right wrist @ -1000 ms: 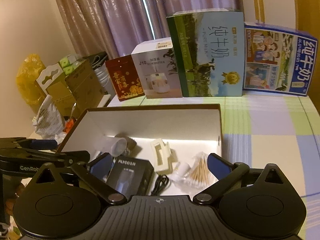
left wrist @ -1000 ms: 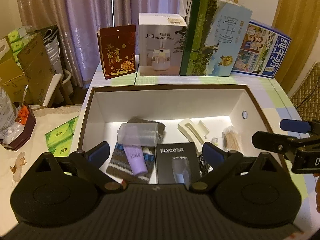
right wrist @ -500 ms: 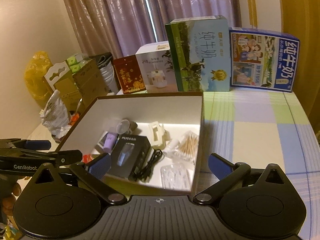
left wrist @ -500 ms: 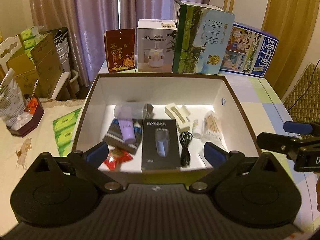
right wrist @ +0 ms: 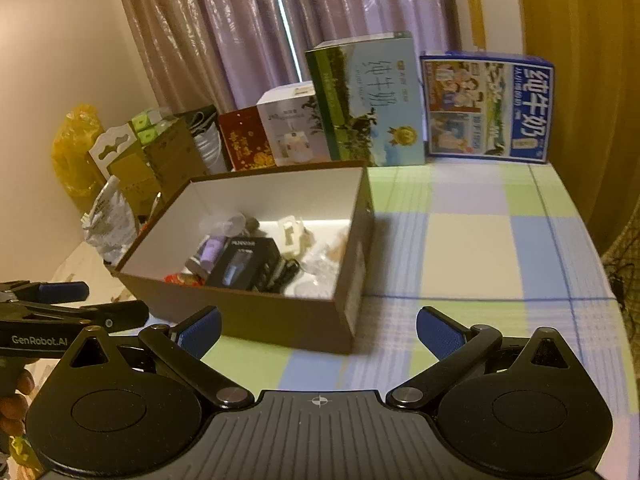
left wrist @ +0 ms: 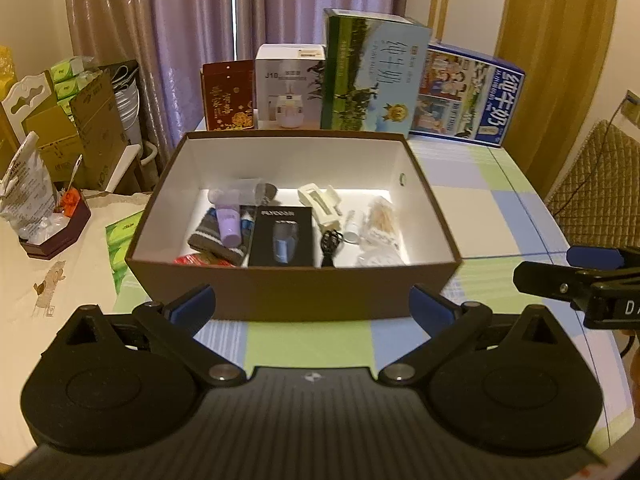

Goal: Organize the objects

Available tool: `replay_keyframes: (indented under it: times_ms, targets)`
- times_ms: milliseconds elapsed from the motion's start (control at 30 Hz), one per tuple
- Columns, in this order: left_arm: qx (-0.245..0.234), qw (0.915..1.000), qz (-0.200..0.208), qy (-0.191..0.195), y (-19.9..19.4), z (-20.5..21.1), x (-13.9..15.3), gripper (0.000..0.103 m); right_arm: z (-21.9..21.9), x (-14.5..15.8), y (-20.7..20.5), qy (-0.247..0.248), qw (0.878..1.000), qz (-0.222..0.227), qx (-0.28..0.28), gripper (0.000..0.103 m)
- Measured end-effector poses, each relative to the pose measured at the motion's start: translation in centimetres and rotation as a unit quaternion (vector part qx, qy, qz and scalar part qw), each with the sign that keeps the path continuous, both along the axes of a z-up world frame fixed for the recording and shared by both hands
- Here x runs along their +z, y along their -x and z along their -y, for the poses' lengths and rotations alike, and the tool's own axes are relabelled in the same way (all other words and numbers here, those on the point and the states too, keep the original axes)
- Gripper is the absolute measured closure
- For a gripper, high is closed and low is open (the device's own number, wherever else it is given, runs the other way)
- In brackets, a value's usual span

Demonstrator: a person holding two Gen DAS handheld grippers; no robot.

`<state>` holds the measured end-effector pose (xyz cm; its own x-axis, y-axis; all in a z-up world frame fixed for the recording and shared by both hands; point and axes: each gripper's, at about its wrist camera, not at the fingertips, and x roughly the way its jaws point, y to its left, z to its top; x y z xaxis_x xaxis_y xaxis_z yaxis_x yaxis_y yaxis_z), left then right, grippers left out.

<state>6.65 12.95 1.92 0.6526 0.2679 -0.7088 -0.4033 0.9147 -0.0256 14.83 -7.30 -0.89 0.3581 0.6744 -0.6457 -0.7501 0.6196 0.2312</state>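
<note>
Both grippers empty, fingers spread wide: left gripper (left wrist: 312,308) hovering just in front of the brown box (left wrist: 296,294), right gripper (right wrist: 318,330) near its right front corner. Box sat on the checked tablecloth (right wrist: 480,240), packed with a black carton (left wrist: 280,236), purple tube (left wrist: 228,228), striped knit (left wrist: 208,240), black cable (left wrist: 330,242), cotton swabs (left wrist: 382,220). Milk cartons (left wrist: 372,80) lined up behind.
</note>
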Motion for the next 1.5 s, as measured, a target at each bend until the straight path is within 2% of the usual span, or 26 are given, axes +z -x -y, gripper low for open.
replay_keyframes:
  times_ms: [467, 867, 1500]
  targets:
    - [-0.033, 0.9993, 0.015, 0.003, 3.5, 7.1, 0.4, 0.001, 8.5, 0.2, 3.0, 0.008, 0.999, -0.001, -0.036, 0.002]
    - [-0.070, 0.9971, 0.011, 0.026, 6.0, 12.5, 0.1, 0.001, 14.6, 0.4, 5.6, 0.013, 0.998, -0.005, -0.069, 0.002]
    - [-0.082, 0.9959, 0.007, 0.036, 8.1, 16.5, -0.4, 0.001, 19.2, 0.1, 8.0, 0.020, 0.996, -0.008, -0.088, 0.002]
